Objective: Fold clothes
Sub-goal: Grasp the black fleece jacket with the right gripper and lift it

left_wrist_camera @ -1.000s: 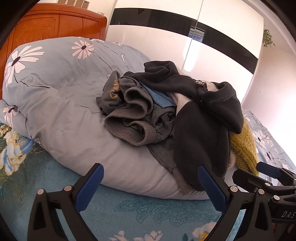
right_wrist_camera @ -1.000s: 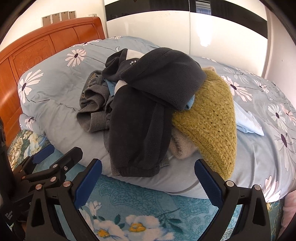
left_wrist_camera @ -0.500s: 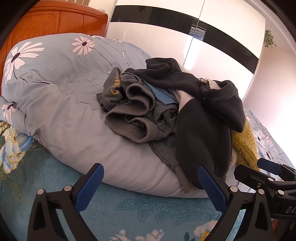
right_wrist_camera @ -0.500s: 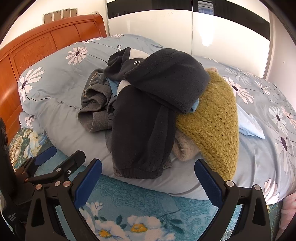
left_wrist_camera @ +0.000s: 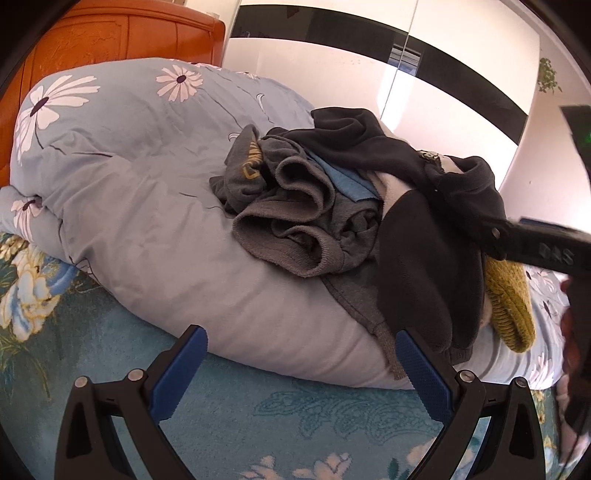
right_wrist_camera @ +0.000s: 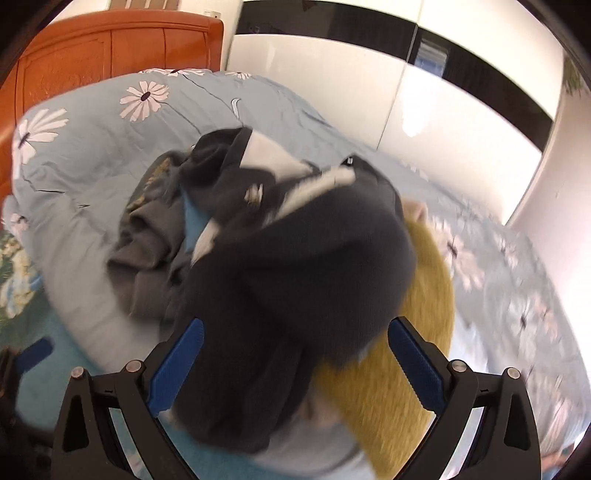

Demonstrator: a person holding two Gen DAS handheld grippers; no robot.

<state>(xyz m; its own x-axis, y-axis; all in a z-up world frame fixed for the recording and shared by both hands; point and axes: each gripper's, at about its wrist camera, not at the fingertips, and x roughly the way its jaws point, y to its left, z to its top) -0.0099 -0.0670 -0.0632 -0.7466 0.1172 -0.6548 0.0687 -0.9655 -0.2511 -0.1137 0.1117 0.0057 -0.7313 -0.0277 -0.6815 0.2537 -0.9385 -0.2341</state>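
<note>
A pile of clothes lies on a rolled light-blue floral duvet [left_wrist_camera: 147, 184]. A crumpled grey sweatshirt [left_wrist_camera: 295, 221] is on the left of the pile, and a dark fleece jacket [left_wrist_camera: 417, 258] drapes over the middle. A mustard knit sweater [left_wrist_camera: 509, 306] is on the right. My left gripper [left_wrist_camera: 301, 369] stands open, low in front of the duvet and holding nothing. My right gripper [right_wrist_camera: 295, 362] is open, close over the dark jacket [right_wrist_camera: 295, 277], with the mustard sweater [right_wrist_camera: 388, 387] under its right finger. The right wrist view is motion-blurred.
An orange wooden headboard [left_wrist_camera: 110, 33] stands behind on the left, with white and black wardrobe doors [left_wrist_camera: 369, 55] at the back. A teal floral bedspread [left_wrist_camera: 258, 413] covers the bed in front of the duvet. The floral duvet continues on the right [right_wrist_camera: 517, 295].
My right gripper has swung forward and up over the pile, now close to the dark jacket. My left gripper has edged a little nearer the duvet. Both stay open.
</note>
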